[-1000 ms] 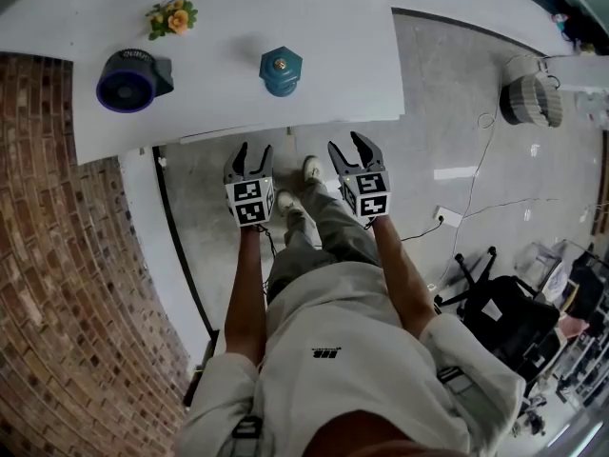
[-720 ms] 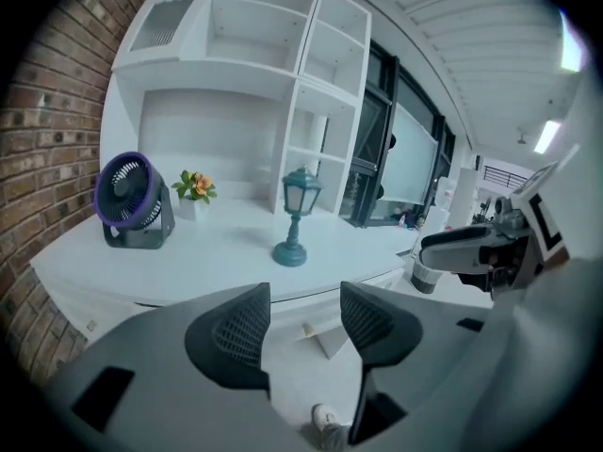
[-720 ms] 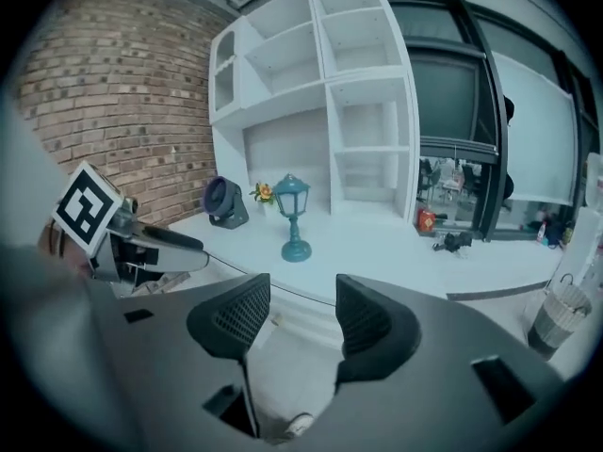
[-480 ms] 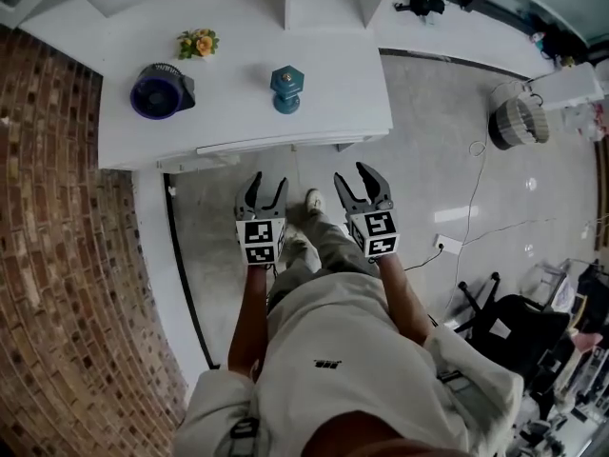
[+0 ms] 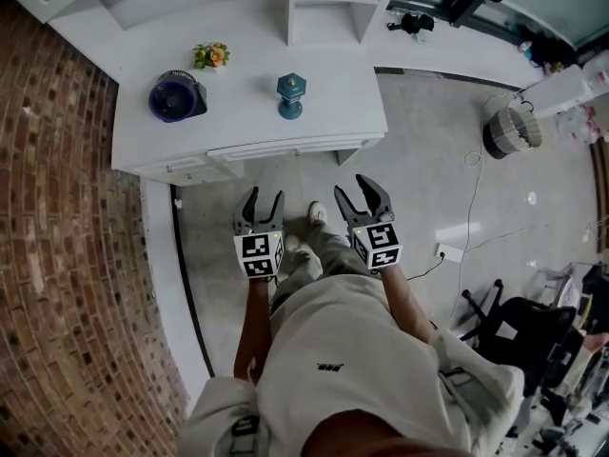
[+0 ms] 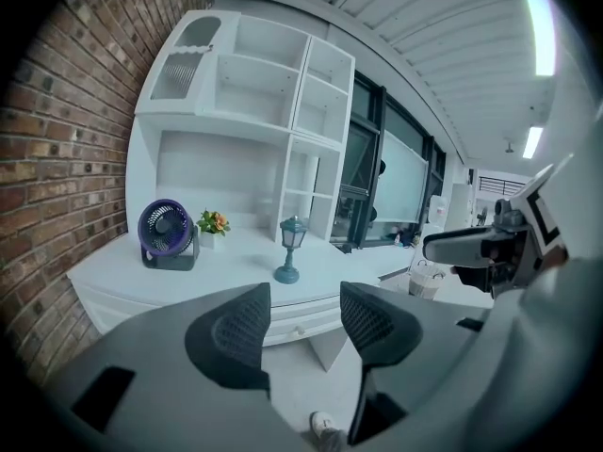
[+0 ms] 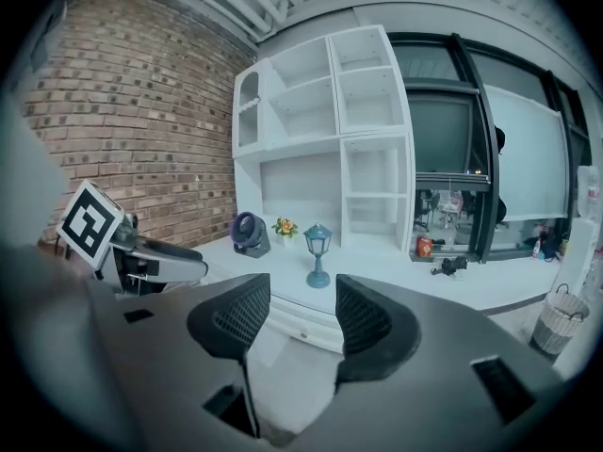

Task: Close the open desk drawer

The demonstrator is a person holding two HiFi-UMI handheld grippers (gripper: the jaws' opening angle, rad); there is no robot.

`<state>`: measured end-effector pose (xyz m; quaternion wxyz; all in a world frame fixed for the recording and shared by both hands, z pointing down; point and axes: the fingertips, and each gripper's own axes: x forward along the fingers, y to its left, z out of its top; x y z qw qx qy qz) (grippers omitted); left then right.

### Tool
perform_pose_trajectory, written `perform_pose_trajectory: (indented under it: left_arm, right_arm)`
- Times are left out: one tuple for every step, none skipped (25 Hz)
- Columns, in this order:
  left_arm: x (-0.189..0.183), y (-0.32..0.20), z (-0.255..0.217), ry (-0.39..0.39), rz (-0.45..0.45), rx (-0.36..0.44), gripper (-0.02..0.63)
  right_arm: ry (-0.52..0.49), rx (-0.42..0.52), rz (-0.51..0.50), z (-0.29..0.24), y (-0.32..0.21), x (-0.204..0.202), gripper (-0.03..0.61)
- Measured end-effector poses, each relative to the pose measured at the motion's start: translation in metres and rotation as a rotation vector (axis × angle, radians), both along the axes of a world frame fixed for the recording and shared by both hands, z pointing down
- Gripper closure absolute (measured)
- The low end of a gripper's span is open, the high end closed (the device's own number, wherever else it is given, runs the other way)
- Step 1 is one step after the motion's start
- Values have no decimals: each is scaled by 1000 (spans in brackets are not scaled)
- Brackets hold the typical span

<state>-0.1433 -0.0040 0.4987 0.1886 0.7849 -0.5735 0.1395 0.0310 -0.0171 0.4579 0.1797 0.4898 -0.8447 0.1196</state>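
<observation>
The white desk (image 5: 238,122) stands at the top of the head view, and its drawer (image 5: 285,148) juts slightly from the front edge. My left gripper (image 5: 264,198) and right gripper (image 5: 357,190) hang side by side in the air, well short of the desk and above the person's legs. Both are open and hold nothing. In the left gripper view the drawer front (image 6: 300,329) with a small knob shows between the pads (image 6: 237,332), far off. The right gripper view shows the same drawer front (image 7: 303,335) beyond its open jaws.
On the desk stand a purple fan (image 5: 176,96), a small flower pot (image 5: 211,55) and a teal lantern (image 5: 291,96). White shelving (image 5: 324,3) rises behind. A brick wall (image 5: 67,255) runs along the left. A woven basket (image 5: 509,133) and cables lie on the floor at right.
The person has stepped back: the desk now lies farther away and higher in the head view. Both grippers stay open and level.
</observation>
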Motion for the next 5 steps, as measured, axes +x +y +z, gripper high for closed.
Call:
perform_pose_trajectory:
  left_arm:
    - [-3,1,-3,0,-3,9,368]
    - [-5,1,-5,-1,-5,18,368]
    - [-8,1,-7,-3,-5,26,368]
    - [-10,0,-9,-4,-4,34,368]
    - [-13,-1,-10,-6,-4,42,368]
  right_arm:
    - [3,5,0,-2,2,0,357]
    - [5,8,0,-4,3,-1,357]
    - [6,8,1,-5,5,-1,357]
    - [6,8,1,-6,6,-2,357]
    - [5,9,2,-6,6,-2,357]
